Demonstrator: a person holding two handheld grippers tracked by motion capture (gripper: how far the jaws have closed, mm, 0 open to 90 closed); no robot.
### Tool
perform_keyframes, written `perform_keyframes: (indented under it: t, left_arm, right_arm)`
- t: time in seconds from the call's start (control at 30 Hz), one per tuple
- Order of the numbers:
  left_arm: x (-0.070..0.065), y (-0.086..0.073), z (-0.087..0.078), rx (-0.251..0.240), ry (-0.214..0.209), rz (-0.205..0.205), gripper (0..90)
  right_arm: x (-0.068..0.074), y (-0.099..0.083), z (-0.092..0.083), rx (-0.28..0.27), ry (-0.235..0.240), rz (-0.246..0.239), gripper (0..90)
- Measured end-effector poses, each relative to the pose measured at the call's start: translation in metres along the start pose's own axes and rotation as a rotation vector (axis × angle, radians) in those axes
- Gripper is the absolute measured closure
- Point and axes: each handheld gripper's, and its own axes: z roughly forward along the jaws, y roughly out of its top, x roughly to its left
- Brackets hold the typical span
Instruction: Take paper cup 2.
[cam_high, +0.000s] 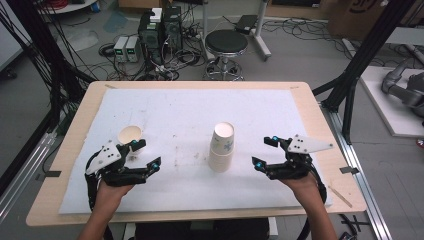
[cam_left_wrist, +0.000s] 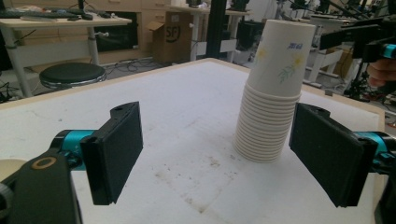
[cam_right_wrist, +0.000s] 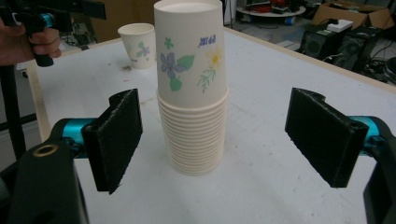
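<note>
Paper cup stack (cam_high: 221, 147), upside down with a flowered cup on top, stands on the white mat (cam_high: 190, 105) near the middle of the wooden table (cam_high: 310, 107). To the right of the stack, the right gripper (cam_high: 265, 151) hangs with its jaws spread wide and nothing between the pads; in the right gripper view the stack (cam_right_wrist: 192, 88) rises in the gap ahead of the two black pads (cam_right_wrist: 116, 140), clear of both. To the left of the stack, farther off than the right one, the left gripper (cam_high: 145, 154) is likewise spread wide and grips nothing; its own view shows the stack (cam_left_wrist: 275, 88) off toward its right-hand pad (cam_left_wrist: 327, 154), apart from it. A single paper cup (cam_high: 130, 135) stands upright, mouth up, left of the stack and just beside the left gripper's far jaw; from above, whether the jaw touches its rim cannot be told. That cup's lower part is hidden behind the gripper in the high view, and in the left gripper view it shows as a pale sliver cut off at the frame's lower left edge. In the right gripper view the single cup (cam_right_wrist: 137, 45) stands beyond the stack, with the person's left hand (cam_right_wrist: 28, 44) cut off at the upper left. The printing on the top cup is too small to read. A black stool (cam_high: 226, 42) stands on the floor beyond the table.
</note>
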Motion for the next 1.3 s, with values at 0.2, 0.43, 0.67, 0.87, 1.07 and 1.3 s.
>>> perform_keyframes:
  t: [0.2, 0.43, 0.67, 0.87, 1.07, 1.3]
  left_arm:
    - [-0.001, -0.001, 0.001, 0.002, -0.018, 0.001, 17.5]
    - [-0.001, 0.000, 0.001, -0.002, -0.017, 0.003, 17.5]
    - [0.000, 0.000, 0.001, -0.003, -0.014, 0.001, 17.5]
    - [0.000, -0.001, 0.002, 0.004, -0.017, -0.002, 17.5]
    - [0.000, -0.001, 0.003, 0.001, -0.021, -0.003, 17.5]
    - [0.000, -0.001, 0.003, 0.001, -0.024, -0.003, 17.5]
  right_arm:
    - [0.000, 0.018, 0.012, -0.005, 0.028, -0.023, 19.4]
    - [0.000, 0.043, 0.032, 0.020, 0.055, -0.060, 19.5]
    - [-0.001, 0.059, 0.056, 0.060, 0.091, -0.063, 19.4]
    - [-0.002, 0.067, 0.074, 0.111, 0.124, -0.055, 19.4]
    - [0.001, 0.073, 0.090, 0.166, 0.154, -0.066, 19.5]
    - [0.001, 0.073, 0.099, 0.196, 0.152, -0.067, 25.1]
